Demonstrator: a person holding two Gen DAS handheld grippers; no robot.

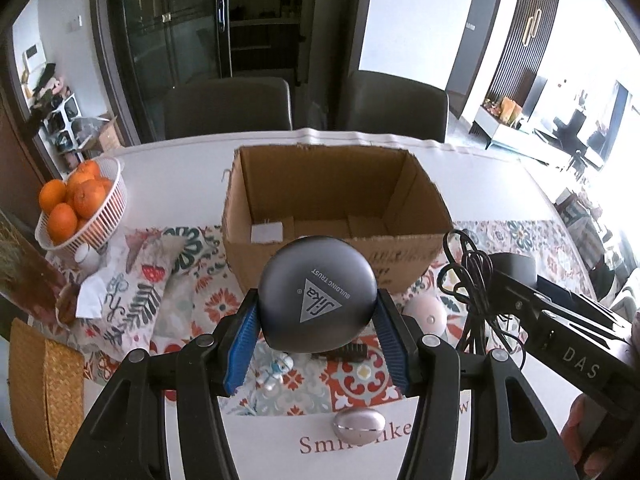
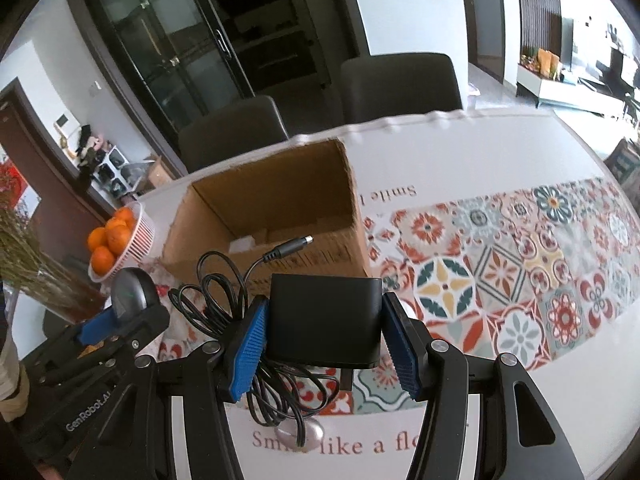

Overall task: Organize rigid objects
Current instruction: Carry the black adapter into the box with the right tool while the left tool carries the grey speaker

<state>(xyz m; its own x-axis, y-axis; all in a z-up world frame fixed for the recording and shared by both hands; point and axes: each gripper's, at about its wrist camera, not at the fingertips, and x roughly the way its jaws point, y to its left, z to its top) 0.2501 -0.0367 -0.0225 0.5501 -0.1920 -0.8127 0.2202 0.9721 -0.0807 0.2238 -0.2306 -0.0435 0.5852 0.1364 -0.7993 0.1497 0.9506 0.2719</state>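
Note:
My left gripper (image 1: 316, 320) is shut on a dark grey rounded case (image 1: 316, 294) with a Sika logo, held above the table just in front of the open cardboard box (image 1: 336, 200). My right gripper (image 2: 324, 330) is shut on a black power adapter (image 2: 324, 318) whose coiled cable (image 2: 224, 296) hangs to its left, near the box (image 2: 264, 216). The right gripper and its cable (image 1: 476, 280) show at the right of the left wrist view. On the table lie a pinkish round object (image 1: 426, 314), a silver egg-shaped object (image 1: 359, 424), a small figurine (image 1: 276, 372) and a dark comb-like piece (image 1: 344, 352).
A white basket of oranges (image 1: 80, 208) stands at the left, beside crumpled tissue (image 1: 90, 300) and a woven box (image 1: 44, 396). The table carries a patterned runner (image 2: 520, 272). Two dark chairs (image 1: 228, 108) stand behind the table. Dried plants (image 2: 36, 268) are at the left.

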